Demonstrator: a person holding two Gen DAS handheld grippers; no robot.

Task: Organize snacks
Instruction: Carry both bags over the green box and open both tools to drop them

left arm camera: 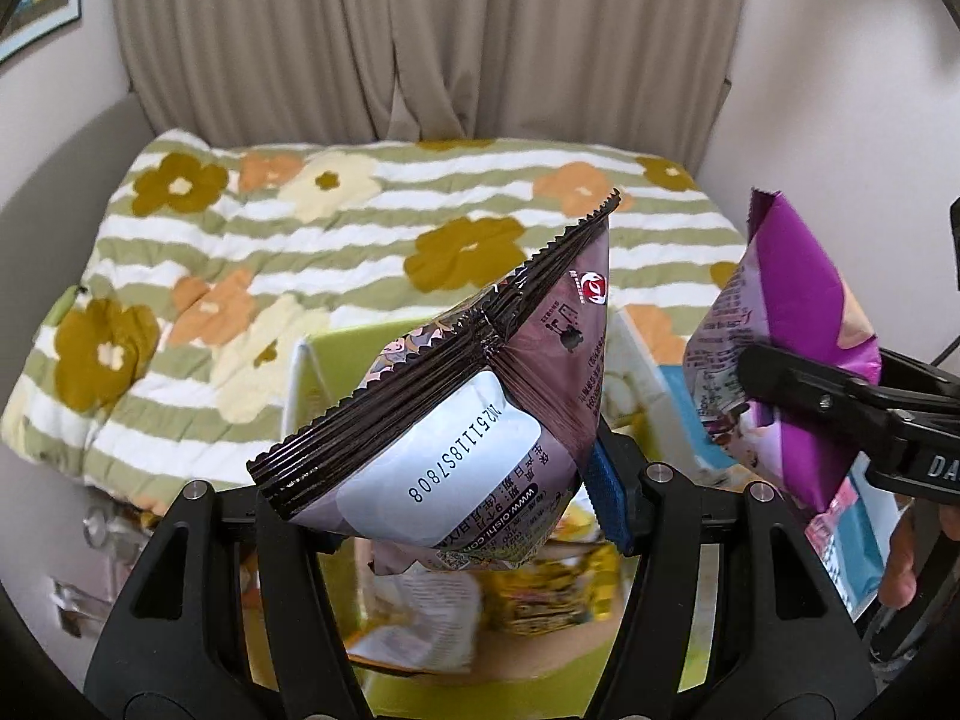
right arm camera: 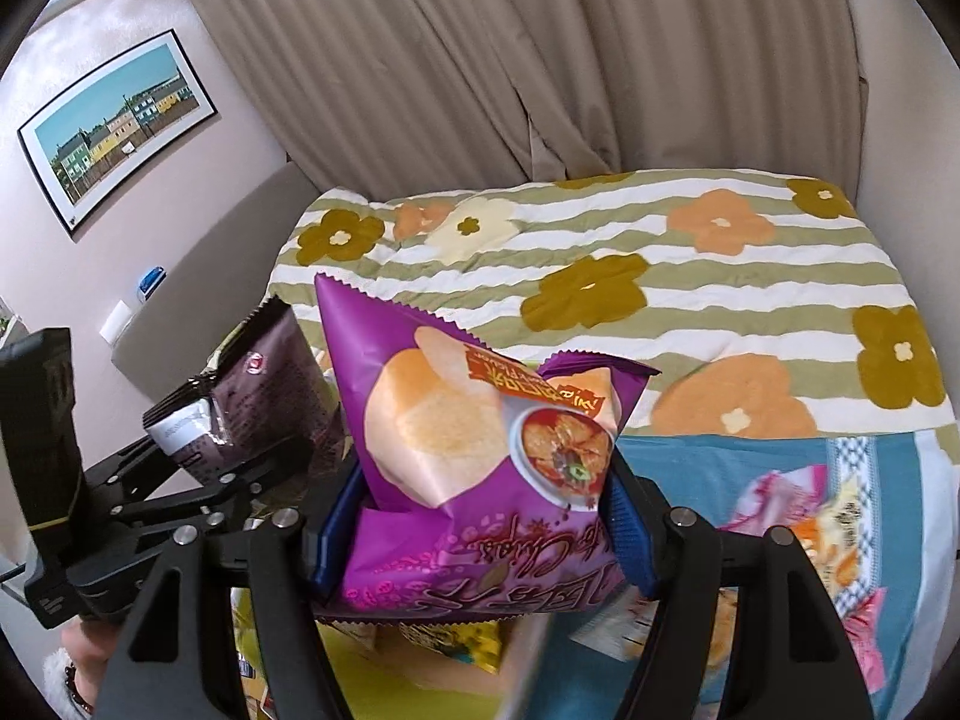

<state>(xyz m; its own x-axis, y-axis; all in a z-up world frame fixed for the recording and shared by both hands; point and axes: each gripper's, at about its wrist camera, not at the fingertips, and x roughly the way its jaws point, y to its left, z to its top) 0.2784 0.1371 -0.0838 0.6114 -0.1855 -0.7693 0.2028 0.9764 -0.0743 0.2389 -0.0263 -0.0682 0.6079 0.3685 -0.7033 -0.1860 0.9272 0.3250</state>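
Gripping a dark maroon foil snack packet (left arm camera: 456,414) with a white date label, the left gripper (left arm camera: 444,516) is clamping it between its black fingers above a lime-green open box (left arm camera: 336,348). That green box is sitting just in front of a quilted bedspread (left arm camera: 360,240) striped green and white with olive, orange and cream flowers. Inside the green box, blurred yellow and white snack wrappers (left arm camera: 540,594) are lying loose; their exact number cannot be told.

Beside the green box, on its right, a teal-blue open box (right arm camera: 900,480) is holding pink, white and orange packets (right arm camera: 840,528), also blurred. The right gripper (right arm camera: 486,546) is squeezing a crumpled purple potato-chip bag (right arm camera: 468,420) between its blue-padded fingers, holding it in the air where the green box and the teal box meet, printed crisps facing the camera and the lettering upside down.

Both held packets are hanging side by side above the boxes, close together but apart. Behind the bedspread, beige curtains (right arm camera: 480,60) are hanging.
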